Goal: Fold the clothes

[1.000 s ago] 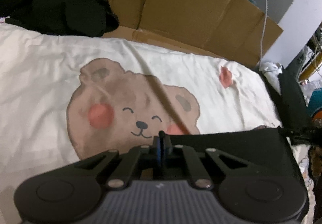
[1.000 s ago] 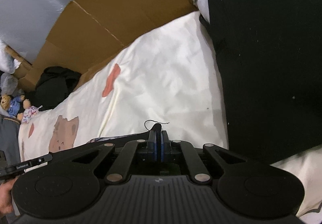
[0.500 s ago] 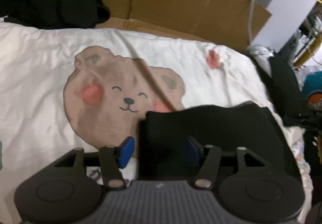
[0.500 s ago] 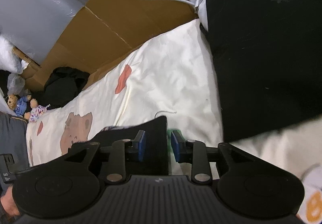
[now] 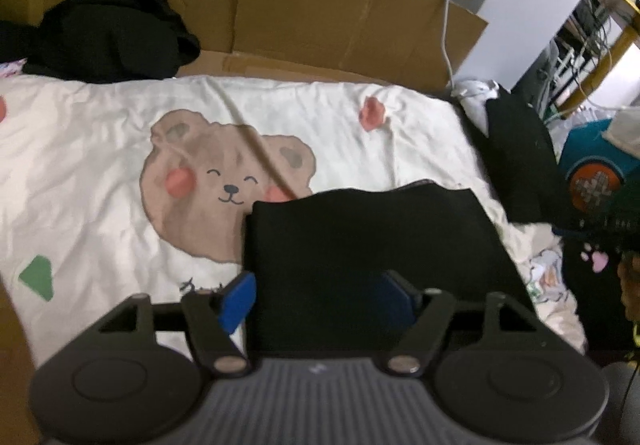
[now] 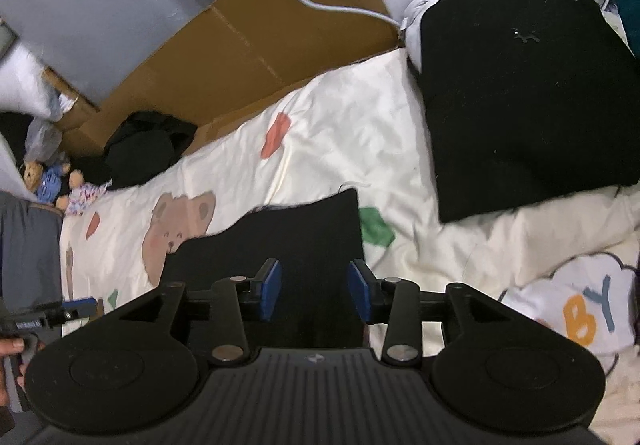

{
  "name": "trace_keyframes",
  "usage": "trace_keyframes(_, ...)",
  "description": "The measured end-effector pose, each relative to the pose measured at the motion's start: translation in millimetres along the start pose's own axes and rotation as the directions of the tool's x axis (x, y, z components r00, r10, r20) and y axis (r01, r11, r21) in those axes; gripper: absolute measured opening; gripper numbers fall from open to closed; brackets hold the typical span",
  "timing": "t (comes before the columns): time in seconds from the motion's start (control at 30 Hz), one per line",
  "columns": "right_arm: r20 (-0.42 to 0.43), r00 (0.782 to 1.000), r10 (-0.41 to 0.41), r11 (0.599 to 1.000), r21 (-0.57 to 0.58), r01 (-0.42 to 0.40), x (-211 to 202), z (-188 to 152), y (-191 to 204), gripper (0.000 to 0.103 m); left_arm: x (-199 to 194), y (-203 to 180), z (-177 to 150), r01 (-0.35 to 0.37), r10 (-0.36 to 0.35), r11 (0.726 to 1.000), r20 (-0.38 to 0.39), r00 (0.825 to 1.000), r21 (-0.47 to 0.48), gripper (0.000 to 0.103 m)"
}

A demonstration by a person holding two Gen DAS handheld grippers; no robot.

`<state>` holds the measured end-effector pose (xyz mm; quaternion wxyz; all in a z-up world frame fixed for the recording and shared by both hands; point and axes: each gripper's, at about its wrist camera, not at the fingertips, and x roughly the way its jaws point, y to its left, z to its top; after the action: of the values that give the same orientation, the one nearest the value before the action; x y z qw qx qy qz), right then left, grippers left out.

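A folded black garment (image 5: 360,241) lies flat on the cream bear-print sheet (image 5: 100,165); it also shows in the right wrist view (image 6: 280,245). My left gripper (image 5: 316,299) is open above the garment's near left part, blue pads (image 5: 238,299) wide apart. My right gripper (image 6: 314,291) is open above the garment's near right part, holding nothing. A second folded black garment (image 6: 520,93) lies at the sheet's far right; it appears in the left wrist view (image 5: 520,157).
A crumpled pile of black clothes (image 5: 108,37) sits at the back left against a cardboard wall (image 5: 320,13). A white cable (image 5: 444,5) hangs over the cardboard. Soft toys (image 6: 52,181) lie past the sheet's left end. Clutter stands right of the bed (image 5: 592,165).
Both grippers were shut on the black garment's edge a second ago. They have opened, let it go and drawn back; the garment now lies flat and folded.
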<state>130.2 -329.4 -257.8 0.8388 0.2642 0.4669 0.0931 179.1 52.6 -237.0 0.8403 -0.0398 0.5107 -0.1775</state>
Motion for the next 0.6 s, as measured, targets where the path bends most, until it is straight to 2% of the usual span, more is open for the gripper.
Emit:
trace_keyframes(0.13,-0.017,1.000,-0.012,1.000,-0.020,0.011,-14.1,-6.1,12.0,0.043,-14.4,-11.0,0.9,-0.030,0.030,0.999,-0.006,1.000,0.021,0.071)
trace_keyframes(0.23,-0.031,0.999,-0.017,0.999,-0.044,0.016,-21.2,-11.3,20.3,0.043,-26.3,-7.9,-0.3,-0.047,0.047,0.998,0.010,0.999,-0.039,0.071)
trace_keyframes(0.47,-0.035,0.999,-0.035,0.998,-0.055,0.033,-37.4,-24.8,26.0,0.044,-43.3,-17.4,-12.9,-0.074,0.076,0.995,0.030,0.997,-0.063,0.071)
trace_keyframes(0.6,-0.026,0.999,-0.048,0.997,-0.061,0.046,-49.4,-27.4,27.2,0.044,-50.6,-36.8,-21.0,-0.091,0.091,0.996,-0.003,0.996,0.019,0.068)
